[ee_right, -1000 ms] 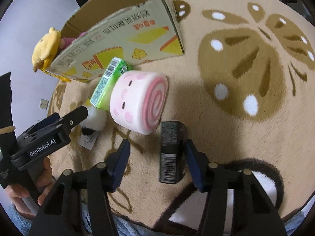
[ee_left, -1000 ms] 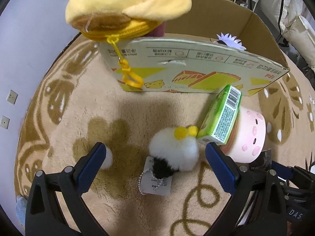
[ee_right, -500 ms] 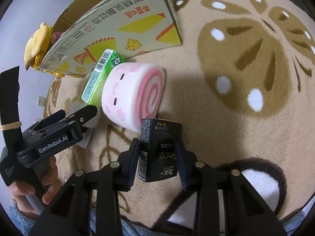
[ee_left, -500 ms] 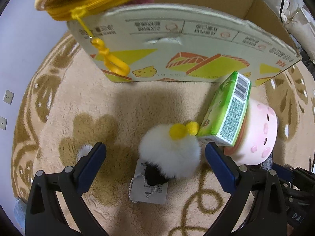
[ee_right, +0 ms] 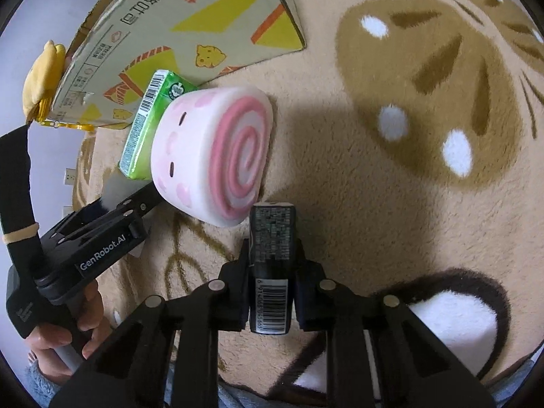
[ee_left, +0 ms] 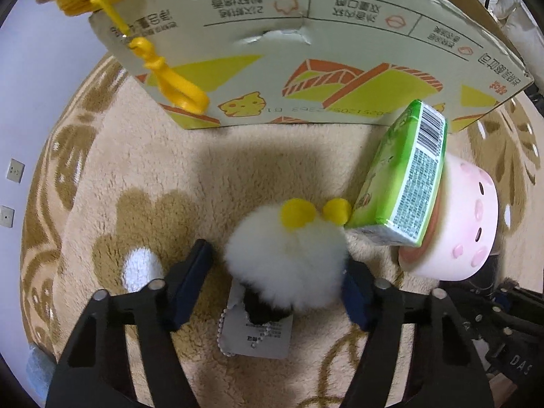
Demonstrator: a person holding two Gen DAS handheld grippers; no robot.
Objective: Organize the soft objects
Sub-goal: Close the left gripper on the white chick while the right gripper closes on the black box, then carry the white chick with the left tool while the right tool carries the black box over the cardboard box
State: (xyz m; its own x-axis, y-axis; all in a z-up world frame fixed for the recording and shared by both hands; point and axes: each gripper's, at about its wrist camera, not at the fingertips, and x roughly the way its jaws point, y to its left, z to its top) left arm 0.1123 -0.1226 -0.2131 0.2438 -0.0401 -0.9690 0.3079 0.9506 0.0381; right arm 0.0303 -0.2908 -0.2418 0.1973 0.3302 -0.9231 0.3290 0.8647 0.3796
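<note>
A white fluffy plush (ee_left: 289, 258) with yellow pompoms and a paper tag (ee_left: 258, 336) lies on the carpet. My left gripper (ee_left: 278, 278) has its jaws closed in against the plush's sides. My right gripper (ee_right: 270, 272) is shut on a black carton (ee_right: 272, 265) with a barcode, standing upright. A pink swirl-roll plush (ee_right: 217, 156) lies just beyond the carton, and shows in the left wrist view (ee_left: 462, 234). A yellow plush pouch (ee_right: 42, 74) hangs on the cardboard box's corner.
A cardboard box (ee_left: 306, 57) with yellow and orange print stands on the beige patterned carpet (ee_right: 408, 136). A green carton (ee_left: 404, 183) leans between the box and the pink roll. A yellow clip (ee_left: 170, 78) dangles from the pouch. A wall is at left.
My left gripper moved forward and closed its jaws on the white plush. My right gripper closed on the black carton and now holds it upright.
</note>
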